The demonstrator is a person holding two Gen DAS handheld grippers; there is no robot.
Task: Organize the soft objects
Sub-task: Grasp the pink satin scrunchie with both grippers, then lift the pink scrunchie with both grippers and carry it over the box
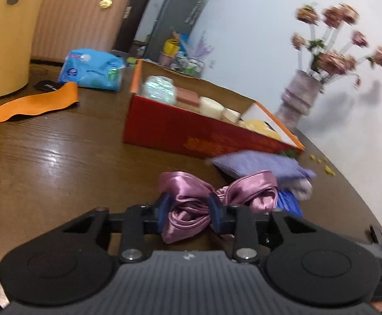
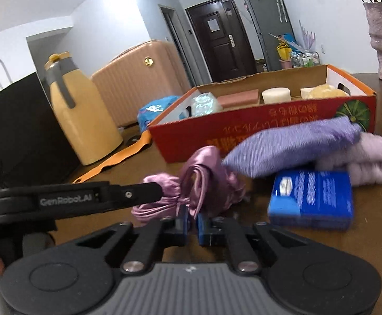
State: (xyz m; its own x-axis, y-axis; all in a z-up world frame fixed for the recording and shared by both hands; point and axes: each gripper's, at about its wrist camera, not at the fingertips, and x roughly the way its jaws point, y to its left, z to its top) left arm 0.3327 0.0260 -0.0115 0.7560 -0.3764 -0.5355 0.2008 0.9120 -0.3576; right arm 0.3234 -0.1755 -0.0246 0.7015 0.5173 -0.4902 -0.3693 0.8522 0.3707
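A pink satin cloth [image 1: 191, 197] lies bunched on the brown table in front of a red cardboard box [image 1: 191, 134]. My left gripper [image 1: 191, 210] is shut on one bunch of it. My right gripper [image 2: 193, 220] is shut on another part of the same satin cloth [image 2: 206, 181]. The left gripper's arm [image 2: 86, 199] reaches in from the left in the right wrist view. A purple pouch [image 2: 290, 144] leans on the red box [image 2: 243, 131], with a lilac fluffy cloth [image 2: 369, 160] and a blue packet [image 2: 311, 199] beside it. The box holds several soft blocks.
A yellow jug [image 2: 83, 113] and a pink suitcase [image 2: 138, 76] stand at the back left. An orange strap [image 1: 28, 105] and a blue tissue pack [image 1: 91, 71] lie on the table. A vase of flowers [image 1: 298, 97] stands behind the box.
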